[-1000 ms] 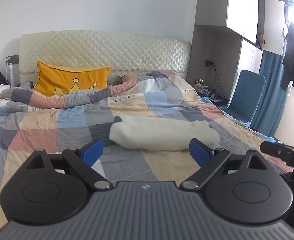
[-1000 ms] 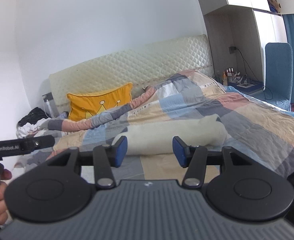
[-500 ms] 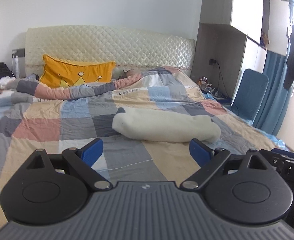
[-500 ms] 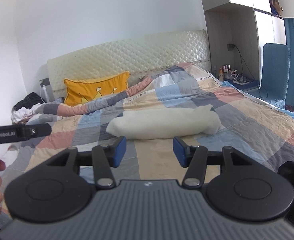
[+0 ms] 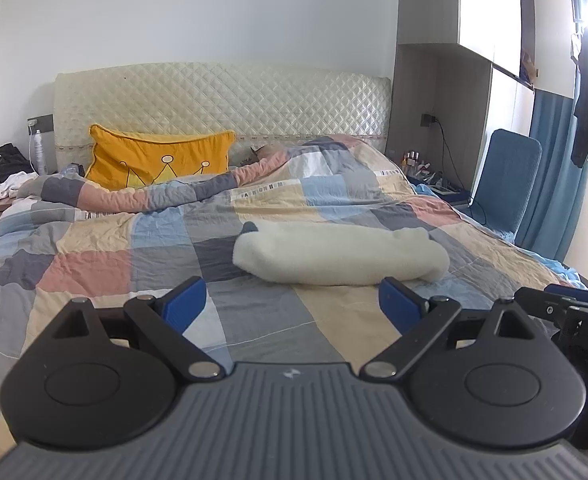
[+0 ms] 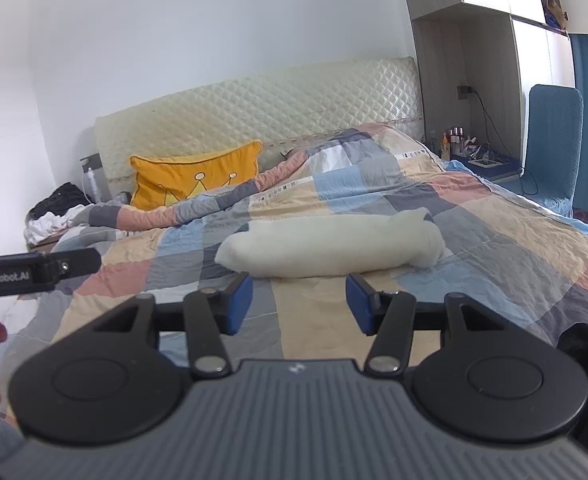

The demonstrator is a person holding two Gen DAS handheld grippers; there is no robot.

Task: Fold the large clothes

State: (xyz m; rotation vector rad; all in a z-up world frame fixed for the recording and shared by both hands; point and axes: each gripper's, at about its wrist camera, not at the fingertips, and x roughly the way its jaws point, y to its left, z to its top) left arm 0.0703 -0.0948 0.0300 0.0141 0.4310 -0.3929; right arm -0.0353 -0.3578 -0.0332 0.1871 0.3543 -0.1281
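Both grippers are off the garment and held back near the foot of the bed. Left gripper (image 5: 292, 300): jaws spread wide, nothing between the blue pads. Right gripper (image 6: 298, 300): jaws parted at a middling width, also empty.

Change over the last second: both cameras have risen and levelled. The cream fleece garment (image 5: 339, 256) now sits lower in both views, with more of the room showing around it. No contact with it in that time, and its shape is unchanged.

The garment lies as a long folded bundle across the patchwork quilt (image 5: 134, 264), just beyond the fingertips of both grippers, roughly mid-bed and slightly right of centre. The bundle looks closed, with no loose sleeve or hem visible from here.

Judgement: the fold looks done or nearly done, and the hands appear to be backing off to check it. If another fold is wanted, both ends of the bundle are clear to reach.

Beyond the garment: a rolled quilt ridge, then the yellow crown cushion (image 5: 160, 158) to its far left against the quilted headboard (image 5: 222, 100). A blue chair (image 5: 507, 184) stands to the garment's far right, beside the bed.
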